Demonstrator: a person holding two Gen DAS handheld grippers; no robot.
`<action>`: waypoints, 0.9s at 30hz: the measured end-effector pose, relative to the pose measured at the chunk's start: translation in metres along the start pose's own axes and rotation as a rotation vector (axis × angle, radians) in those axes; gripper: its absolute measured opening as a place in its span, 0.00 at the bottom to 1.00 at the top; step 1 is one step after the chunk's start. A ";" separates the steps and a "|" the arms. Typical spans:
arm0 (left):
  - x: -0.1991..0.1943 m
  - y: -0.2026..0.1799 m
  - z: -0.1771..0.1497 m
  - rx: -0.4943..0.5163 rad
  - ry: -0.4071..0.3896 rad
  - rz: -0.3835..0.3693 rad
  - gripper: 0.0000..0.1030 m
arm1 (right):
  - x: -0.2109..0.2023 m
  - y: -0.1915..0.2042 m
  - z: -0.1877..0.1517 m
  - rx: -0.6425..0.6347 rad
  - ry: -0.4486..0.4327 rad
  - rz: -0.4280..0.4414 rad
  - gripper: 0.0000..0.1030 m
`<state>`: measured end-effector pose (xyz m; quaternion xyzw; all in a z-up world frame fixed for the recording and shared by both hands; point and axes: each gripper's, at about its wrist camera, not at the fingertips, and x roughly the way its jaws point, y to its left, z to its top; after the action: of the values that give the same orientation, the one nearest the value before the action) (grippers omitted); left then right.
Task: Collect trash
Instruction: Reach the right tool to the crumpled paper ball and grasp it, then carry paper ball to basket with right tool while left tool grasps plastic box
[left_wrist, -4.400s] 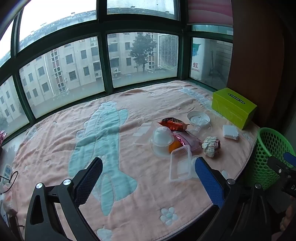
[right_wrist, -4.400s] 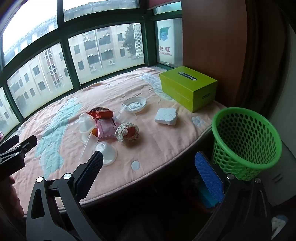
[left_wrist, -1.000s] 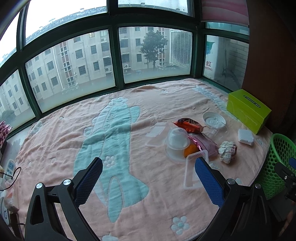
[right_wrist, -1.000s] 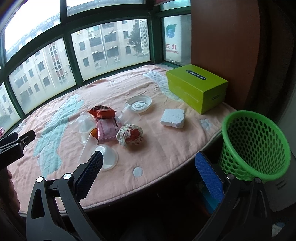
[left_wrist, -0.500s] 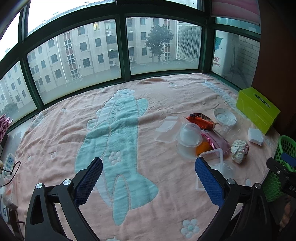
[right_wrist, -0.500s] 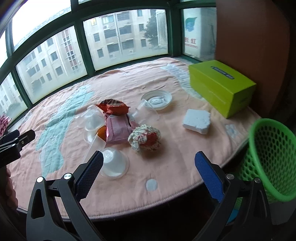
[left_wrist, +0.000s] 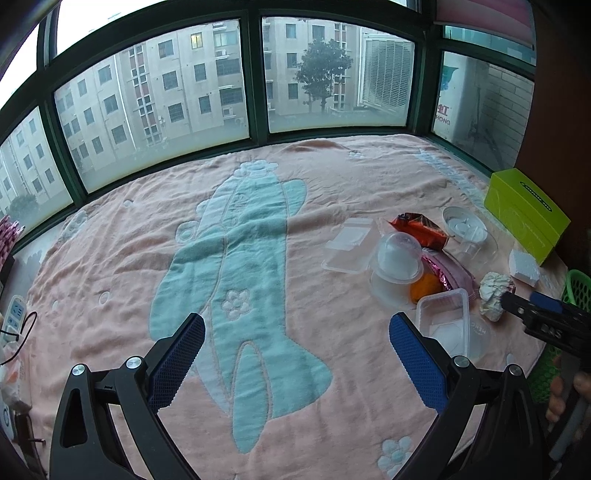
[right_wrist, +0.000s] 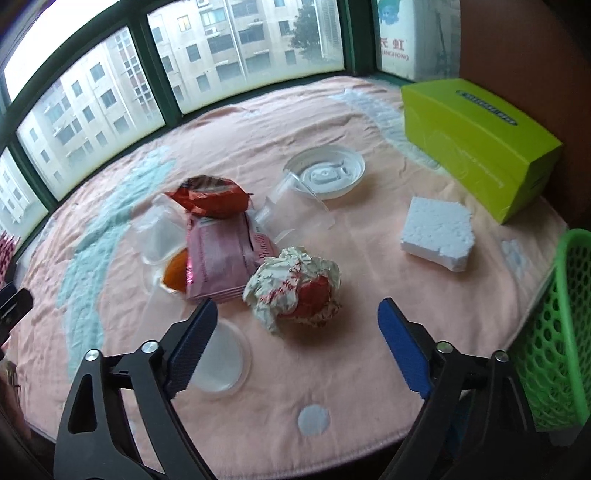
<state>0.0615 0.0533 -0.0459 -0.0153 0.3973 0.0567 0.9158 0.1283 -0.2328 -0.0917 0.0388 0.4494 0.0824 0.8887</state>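
Observation:
Trash lies on a pink blanket (right_wrist: 369, 288): a crumpled paper wrapper (right_wrist: 295, 288) (left_wrist: 495, 290), a pink packet (right_wrist: 221, 254), an orange-red snack bag (right_wrist: 210, 197) (left_wrist: 421, 227), clear plastic cups and lids (right_wrist: 321, 173) (left_wrist: 399, 258), a clear tray (left_wrist: 445, 325) and a white foam block (right_wrist: 437, 232) (left_wrist: 524, 267). A green mesh basket (right_wrist: 557, 332) stands at the right edge. My right gripper (right_wrist: 295, 332) is open, just short of the crumpled wrapper. My left gripper (left_wrist: 295, 345) is open and empty over the blanket, left of the pile.
A lime-green tissue box (right_wrist: 476, 136) (left_wrist: 524, 214) sits at the far right by a brown wall. Windows run along the back. A power strip (left_wrist: 13, 314) lies off the blanket's left edge. The blanket's front edge drops off near me.
My right gripper has moved forward and down toward the pile, so the crumpled wrapper now lies just ahead of its fingers. My left gripper has shifted left and slightly forward.

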 end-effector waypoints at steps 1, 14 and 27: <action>0.001 -0.001 0.000 0.003 0.003 -0.003 0.94 | 0.005 0.000 0.001 0.001 0.010 0.001 0.81; 0.002 -0.030 -0.009 0.079 0.028 -0.160 0.94 | 0.018 -0.003 0.002 0.018 0.031 0.030 0.58; 0.011 -0.088 -0.015 0.187 0.072 -0.351 0.74 | -0.032 -0.024 -0.014 0.064 -0.036 0.026 0.57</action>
<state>0.0686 -0.0338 -0.0657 -0.0012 0.4243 -0.1418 0.8943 0.1013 -0.2625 -0.0777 0.0745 0.4351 0.0791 0.8938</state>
